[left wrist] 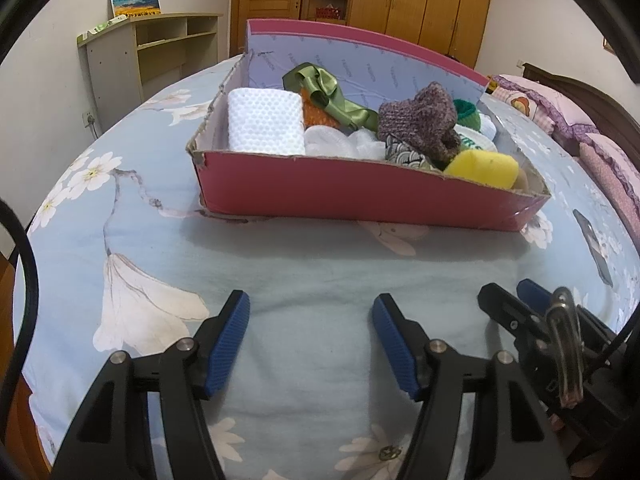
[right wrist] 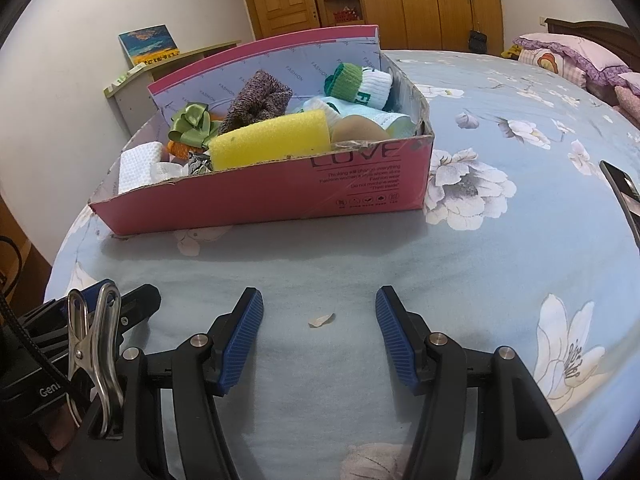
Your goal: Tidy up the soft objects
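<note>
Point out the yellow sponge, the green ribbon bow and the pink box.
yellow sponge (right wrist: 270,142): right wrist view, its broad front face.
green ribbon bow (left wrist: 326,92): left wrist view, middle loops.
pink box (left wrist: 340,196): left wrist view, near outer wall.

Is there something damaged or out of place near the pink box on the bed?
Yes. The pink box has a torn, ragged front rim, worst at its corners. A small pale scrap lies alone on the bedsheet, in front of the box.

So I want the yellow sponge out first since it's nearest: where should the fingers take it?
Grip the yellow sponge across its short sides, coming down from above over the pink box's near wall. Its long top face lies exposed along that wall.
</note>
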